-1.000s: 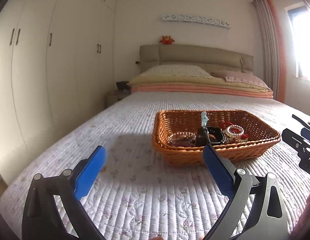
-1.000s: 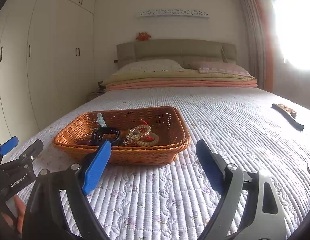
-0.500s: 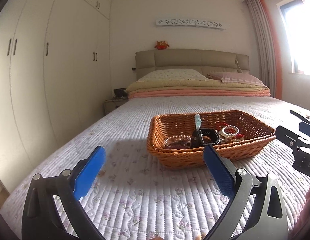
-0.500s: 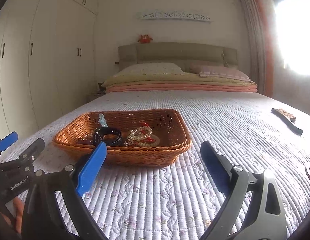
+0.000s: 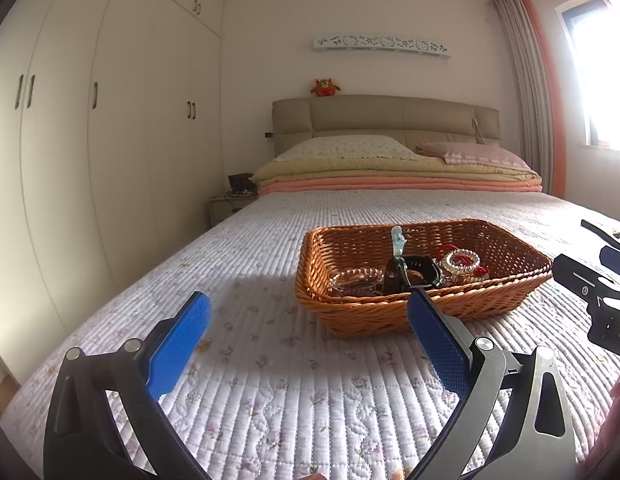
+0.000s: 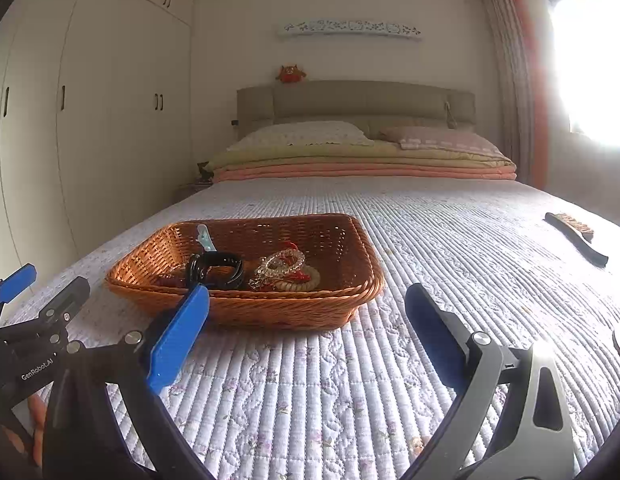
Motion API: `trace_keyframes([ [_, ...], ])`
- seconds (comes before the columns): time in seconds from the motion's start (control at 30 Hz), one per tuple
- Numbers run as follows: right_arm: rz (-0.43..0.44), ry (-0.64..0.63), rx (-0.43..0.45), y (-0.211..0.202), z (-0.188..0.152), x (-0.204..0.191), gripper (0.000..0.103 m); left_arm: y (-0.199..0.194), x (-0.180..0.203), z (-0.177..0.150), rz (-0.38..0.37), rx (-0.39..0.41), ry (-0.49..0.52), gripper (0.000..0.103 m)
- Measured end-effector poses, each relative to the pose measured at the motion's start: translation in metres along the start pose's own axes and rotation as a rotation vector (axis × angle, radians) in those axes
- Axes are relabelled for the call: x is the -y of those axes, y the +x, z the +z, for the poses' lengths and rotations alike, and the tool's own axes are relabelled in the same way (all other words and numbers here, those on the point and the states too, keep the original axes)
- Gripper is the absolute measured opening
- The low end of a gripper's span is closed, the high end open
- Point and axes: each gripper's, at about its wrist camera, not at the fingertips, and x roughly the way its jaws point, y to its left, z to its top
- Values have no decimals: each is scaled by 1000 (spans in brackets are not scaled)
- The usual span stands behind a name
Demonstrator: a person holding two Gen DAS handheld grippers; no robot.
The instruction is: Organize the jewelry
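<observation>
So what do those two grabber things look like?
Both are black frames with flat blue textured pads and silver pivot bolts: the left gripper and the right gripper. White lettering "GenRobot.AI" marks the left one's side, seen from the right wrist.

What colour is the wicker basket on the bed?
Orange-brown basket, clearest in the right wrist view.

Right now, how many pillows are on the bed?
2: a white pillow left of a pink pillow, both atop the folded blankets by the headboard. Others may be hidden.

Basket (image 5: 390, 320): near wall hides its floor. Small pieces under black band (image 6: 217, 270): indistinct. Brush (image 6: 578, 240), near bedspread's right edge: bristles blurred.
</observation>
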Motion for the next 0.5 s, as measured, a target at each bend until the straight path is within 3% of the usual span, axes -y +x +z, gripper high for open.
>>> trace_keyframes([
  [0.5,-9,5,-7,2,-1,-5,95,-2,2,-1,0,-4,8,95],
])
